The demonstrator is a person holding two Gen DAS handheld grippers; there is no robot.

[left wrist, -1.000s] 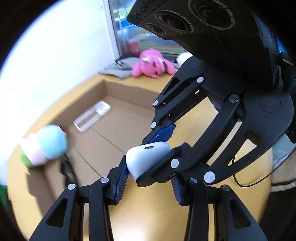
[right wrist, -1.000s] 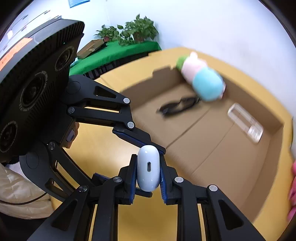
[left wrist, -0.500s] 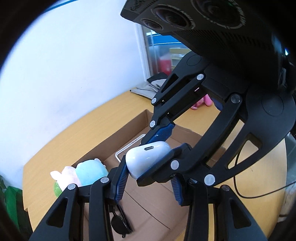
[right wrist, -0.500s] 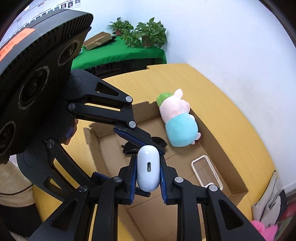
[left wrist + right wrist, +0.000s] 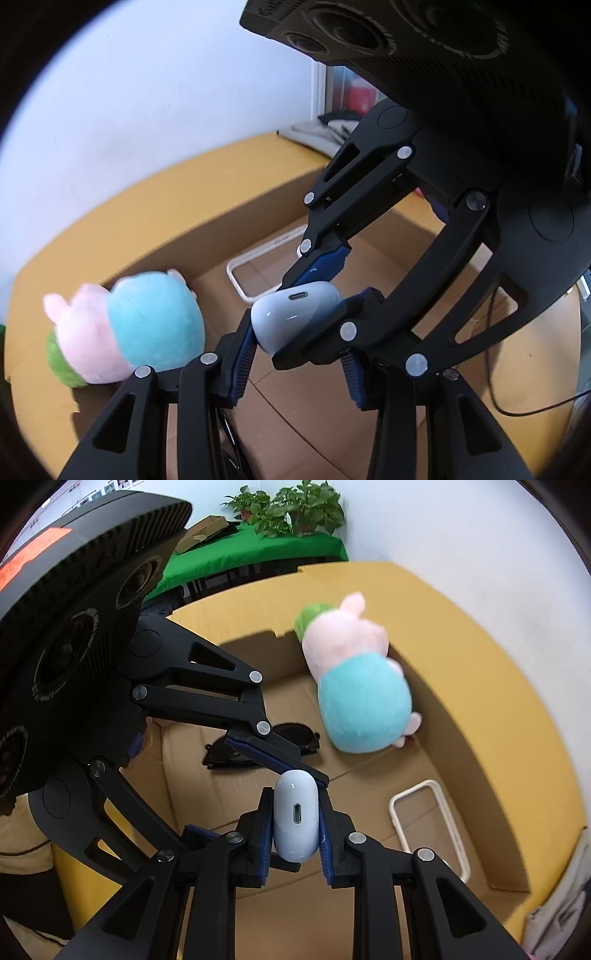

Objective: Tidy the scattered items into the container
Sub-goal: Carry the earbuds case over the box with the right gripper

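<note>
Nothing readable so far. Just an orange label [image 5: 29, 557] on the left gripper's camera housing, blurred past reading, and raised lettering on the right one's housing, cut off by the edge of the left wrist view.

Over to the right gripper [image 5: 295, 814]: clamped shut on the white earbud case [image 5: 295, 317], pads on both flat sides, charging port facing the lens. Held up above the open cardboard box [image 5: 461, 738], over its floor.

For the left gripper [image 5: 295, 365]: one pad pressed to the case's end, the other past the right gripper's fingertip. Can't tell whether truly gripping.

Down inside the box: a pink and blue plush toy [image 5: 362, 701] against the far wall, black sunglasses [image 5: 295, 734] beside it, a clear phone case [image 5: 397, 812] flat on the floor.

Under the box, a yellow wooden table [image 5: 498, 646]. Beyond the box, a plain white wall [image 5: 166, 92]. Past the box's far corner, a green-covered bench [image 5: 240, 559] with potted plants [image 5: 295, 509].
</note>
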